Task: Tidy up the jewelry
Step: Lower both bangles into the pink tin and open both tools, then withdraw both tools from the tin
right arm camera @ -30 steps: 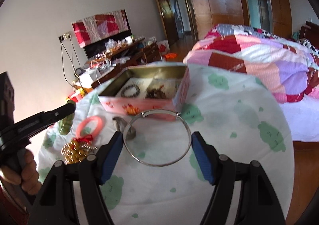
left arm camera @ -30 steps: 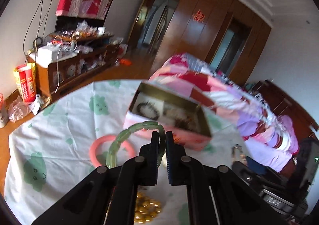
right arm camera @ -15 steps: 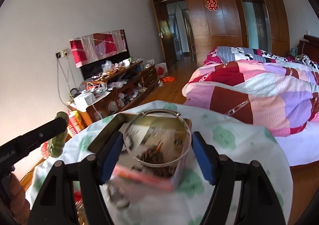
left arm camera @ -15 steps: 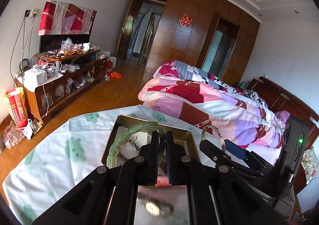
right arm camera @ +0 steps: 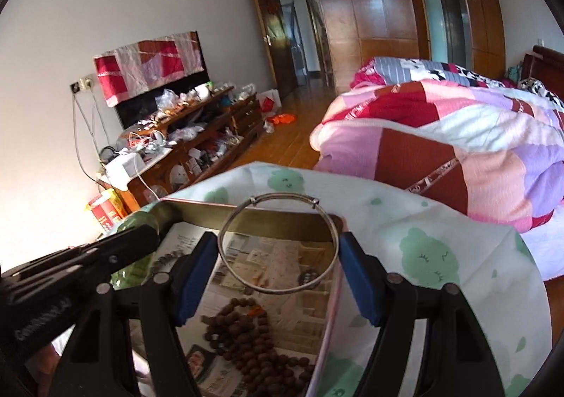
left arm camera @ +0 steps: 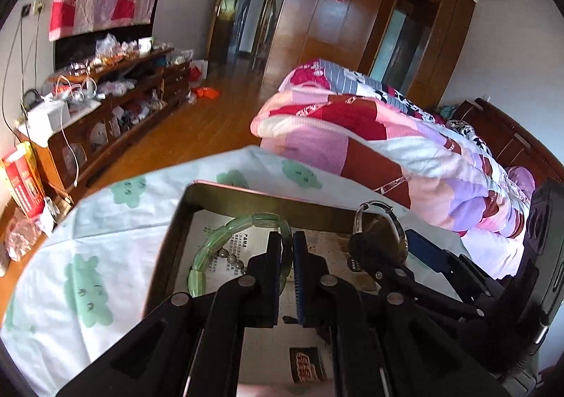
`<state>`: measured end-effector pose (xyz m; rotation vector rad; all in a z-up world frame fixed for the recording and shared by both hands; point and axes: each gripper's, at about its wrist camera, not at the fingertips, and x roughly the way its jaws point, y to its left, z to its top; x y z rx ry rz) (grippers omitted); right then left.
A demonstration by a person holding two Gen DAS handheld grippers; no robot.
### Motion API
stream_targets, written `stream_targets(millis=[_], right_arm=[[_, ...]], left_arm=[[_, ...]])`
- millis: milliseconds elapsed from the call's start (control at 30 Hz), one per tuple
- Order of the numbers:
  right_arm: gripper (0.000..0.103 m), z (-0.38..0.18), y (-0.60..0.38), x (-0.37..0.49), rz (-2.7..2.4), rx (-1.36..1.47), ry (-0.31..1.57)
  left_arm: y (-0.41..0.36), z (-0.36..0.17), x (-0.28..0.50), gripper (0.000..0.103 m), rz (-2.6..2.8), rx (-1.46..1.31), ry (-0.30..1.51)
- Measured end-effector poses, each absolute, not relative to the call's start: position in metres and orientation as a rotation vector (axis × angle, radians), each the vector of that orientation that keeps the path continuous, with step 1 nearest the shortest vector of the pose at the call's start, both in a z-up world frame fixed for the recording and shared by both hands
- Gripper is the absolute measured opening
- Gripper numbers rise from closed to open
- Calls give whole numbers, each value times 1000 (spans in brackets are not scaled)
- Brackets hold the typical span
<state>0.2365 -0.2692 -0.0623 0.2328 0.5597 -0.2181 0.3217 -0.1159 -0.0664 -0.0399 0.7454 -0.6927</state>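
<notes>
My left gripper (left arm camera: pixel 287 249) is shut on a green jade bead bracelet (left arm camera: pixel 218 235) and holds it over the open tin box (left arm camera: pixel 218 191). My right gripper (right arm camera: pixel 278 266) is shut on a thin silver bangle (right arm camera: pixel 278 201), gripped across its width, also over the tin box (right arm camera: pixel 197 208). In the left wrist view the right gripper (left arm camera: pixel 380 249) and bangle (left arm camera: pixel 377 206) show to the right. Inside the box lie a brown bead strand (right arm camera: pixel 246 333), a grey bead bracelet (left arm camera: pixel 231 259) and paper lining. The left gripper (right arm camera: pixel 141 238) shows at the left of the right wrist view.
The box sits on a round table with a white cloth with green prints (right arm camera: pixel 440 256). A bed with a patchwork quilt (right arm camera: pixel 458 136) is to the right. A cluttered wooden cabinet (left arm camera: pixel 105 108) stands at the far left.
Both grippers have moved forward from the table area near the box to directly over its open inside, each still holding its piece. The pink ring and gold beads have left view.
</notes>
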Motion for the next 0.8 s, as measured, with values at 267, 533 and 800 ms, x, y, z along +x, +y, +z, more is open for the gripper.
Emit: stream_targets(millis=[267,533,800], right_arm=[[73,-65,-272,238,-187,228,565],[81,-64,-279,237,-133,279,541],[81,-31,-299,183,-348,322,258]], left_arm=[[-113,-83,340,6,-638,-72,829],[-109,-71,340,64,-577,-105,840],[-63,-24,300,65,-473,-93,696]])
